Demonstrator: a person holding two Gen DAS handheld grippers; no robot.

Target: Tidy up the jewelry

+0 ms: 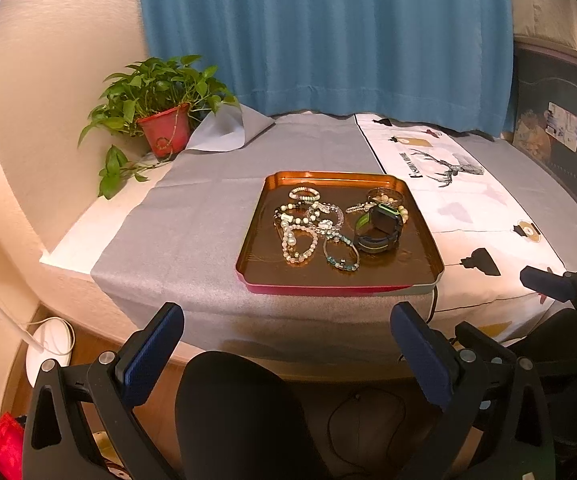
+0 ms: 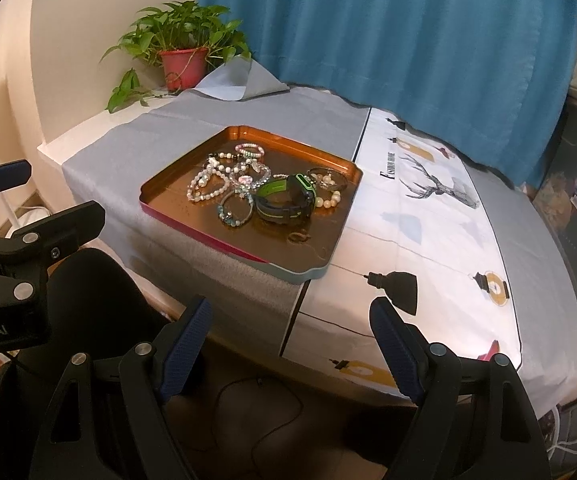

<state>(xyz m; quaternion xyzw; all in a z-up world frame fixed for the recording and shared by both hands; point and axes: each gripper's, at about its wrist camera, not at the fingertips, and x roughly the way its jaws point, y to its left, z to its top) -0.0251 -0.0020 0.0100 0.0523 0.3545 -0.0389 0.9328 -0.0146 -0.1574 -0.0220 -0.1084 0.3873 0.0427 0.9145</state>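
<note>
Both grippers' fingers (image 1: 156, 354) spread empty, jewelry tray (image 1: 340, 289) beyond

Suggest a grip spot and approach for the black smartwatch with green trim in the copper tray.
Probably best: pinch the black smartwatch with green trim across its looped strap, at the near arc facing the open right gripper. The band stands on edge as an open loop, so one finger could drop inside it. Come from above on the near side; beaded bracelets crowd its left in the copper tray.
</note>
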